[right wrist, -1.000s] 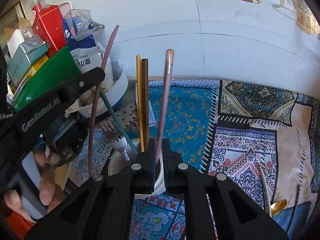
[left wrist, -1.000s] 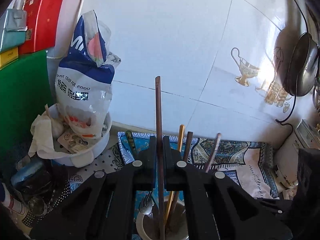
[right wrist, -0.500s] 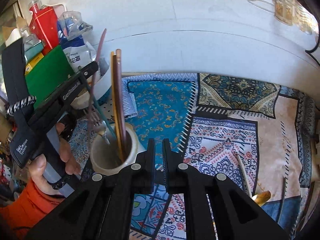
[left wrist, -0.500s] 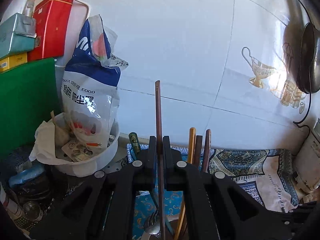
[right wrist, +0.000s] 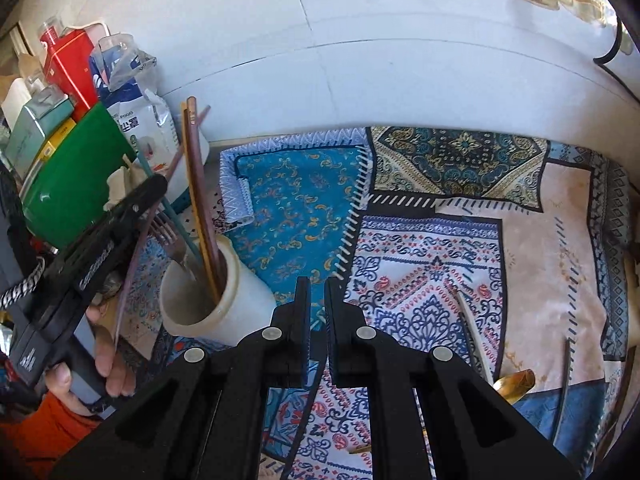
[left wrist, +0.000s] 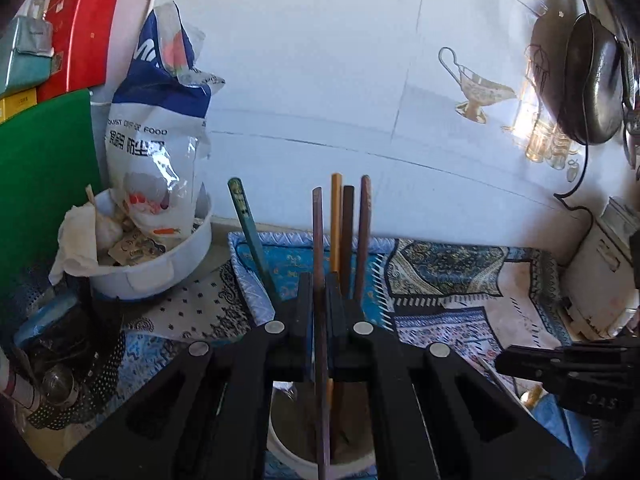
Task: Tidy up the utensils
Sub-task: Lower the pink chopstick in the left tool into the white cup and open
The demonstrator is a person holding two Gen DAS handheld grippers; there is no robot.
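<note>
My left gripper [left wrist: 318,292] is shut on a brown chopstick [left wrist: 318,240] that stands upright, its lower end inside a white cup [left wrist: 288,444]. The cup [right wrist: 236,312] holds several chopsticks [right wrist: 196,184] and a fork [right wrist: 168,236]. In the right wrist view the left gripper [right wrist: 132,208] hangs over the cup's left rim. My right gripper [right wrist: 316,300] is shut and empty, just right of the cup. A gold spoon [right wrist: 514,384] and loose chopsticks [right wrist: 470,328] lie on the patterned cloth [right wrist: 420,240] at the right.
A white bowl [left wrist: 160,268] with a blue and white food bag [left wrist: 156,140] stands at the back left, beside a green board [left wrist: 40,184] and red box [left wrist: 80,28]. A tiled wall [left wrist: 320,80] runs behind. A dark pan [left wrist: 592,80] hangs at right.
The right gripper let go of its chopstick into the cup and pulled back to the right. The left gripper lowered its brown chopstick down into the cup.
</note>
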